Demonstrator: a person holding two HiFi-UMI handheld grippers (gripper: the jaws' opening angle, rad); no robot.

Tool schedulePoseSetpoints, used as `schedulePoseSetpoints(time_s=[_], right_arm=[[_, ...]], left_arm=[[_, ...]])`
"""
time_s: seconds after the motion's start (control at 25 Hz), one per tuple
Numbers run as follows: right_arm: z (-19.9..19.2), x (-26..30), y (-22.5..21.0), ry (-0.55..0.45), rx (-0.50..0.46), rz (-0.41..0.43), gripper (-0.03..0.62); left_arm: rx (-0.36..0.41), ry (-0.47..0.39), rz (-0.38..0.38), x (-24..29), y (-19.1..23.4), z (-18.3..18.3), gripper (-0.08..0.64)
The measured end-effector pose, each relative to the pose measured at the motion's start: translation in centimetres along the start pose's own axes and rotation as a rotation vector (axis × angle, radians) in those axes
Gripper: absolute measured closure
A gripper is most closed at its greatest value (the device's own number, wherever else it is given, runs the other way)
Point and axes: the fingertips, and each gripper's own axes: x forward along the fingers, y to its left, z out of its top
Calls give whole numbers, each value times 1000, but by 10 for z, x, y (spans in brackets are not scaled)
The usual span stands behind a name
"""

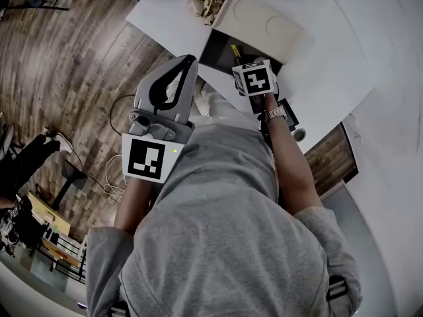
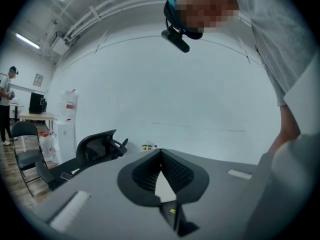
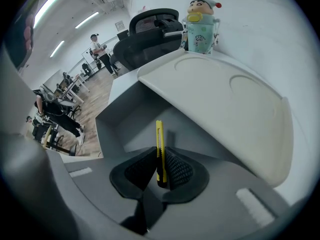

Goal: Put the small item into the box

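A slim yellow utility knife (image 3: pixel 159 151) stands upright between the jaws of my right gripper (image 3: pixel 161 170), which is shut on it. The knife hangs over the open grey box (image 3: pixel 125 121), whose white lid (image 3: pixel 225 104) is tipped back to the right. In the head view the right gripper (image 1: pixel 243 65) is at the box's near edge and the knife (image 1: pixel 234 49) pokes over the dark opening of the box (image 1: pixel 221 53). My left gripper (image 1: pixel 189 61) is raised beside my chest, away from the box. Its jaws meet at the tips with nothing between them, as the left gripper view (image 2: pixel 160 153) shows.
The box sits on a white table (image 1: pixel 330 65). A cartoon-figure bottle (image 3: pixel 201 26) stands behind the lid, near a black office chair (image 3: pixel 150 26). A small black object (image 1: pixel 285 114) lies on the table by my right wrist. Wooden floor (image 1: pixel 66 58) is to the left.
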Motion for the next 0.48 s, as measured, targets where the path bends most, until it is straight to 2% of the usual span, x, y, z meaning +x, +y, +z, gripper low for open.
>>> schedulePoseSetpoints(time_s=[0.48], right_arm=[[-2, 4, -3, 7, 28, -2, 526]], left_arm=[[-6, 4, 1, 0, 1, -1, 557]])
